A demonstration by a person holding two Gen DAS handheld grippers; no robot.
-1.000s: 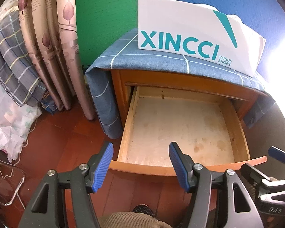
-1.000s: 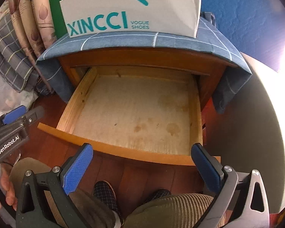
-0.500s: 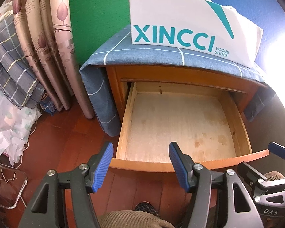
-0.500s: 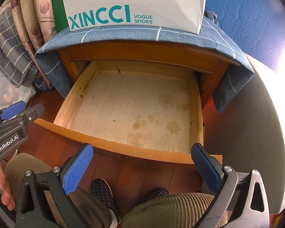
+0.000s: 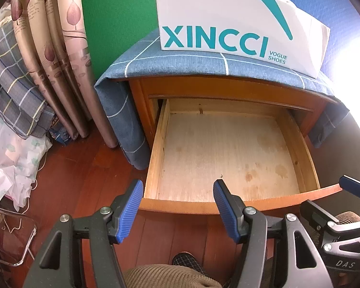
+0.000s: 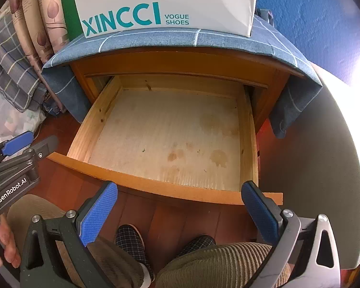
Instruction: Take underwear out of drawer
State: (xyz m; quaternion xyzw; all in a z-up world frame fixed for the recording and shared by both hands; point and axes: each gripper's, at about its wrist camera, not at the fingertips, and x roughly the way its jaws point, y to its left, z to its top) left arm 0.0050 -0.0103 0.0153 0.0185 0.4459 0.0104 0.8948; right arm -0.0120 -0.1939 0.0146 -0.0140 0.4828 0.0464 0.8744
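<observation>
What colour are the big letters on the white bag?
Teal, on the white bag; clearest in the left wrist view.

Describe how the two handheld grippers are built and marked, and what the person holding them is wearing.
Each gripper has black triangular-cutout finger frames, silver screws and ribbed blue pads. The left gripper reads "GenRobot.AI" on its side in the right wrist view; the right gripper shows "DAS" in the left wrist view. The person wears olive corduroy trousers and dark checked slippers.
</observation>
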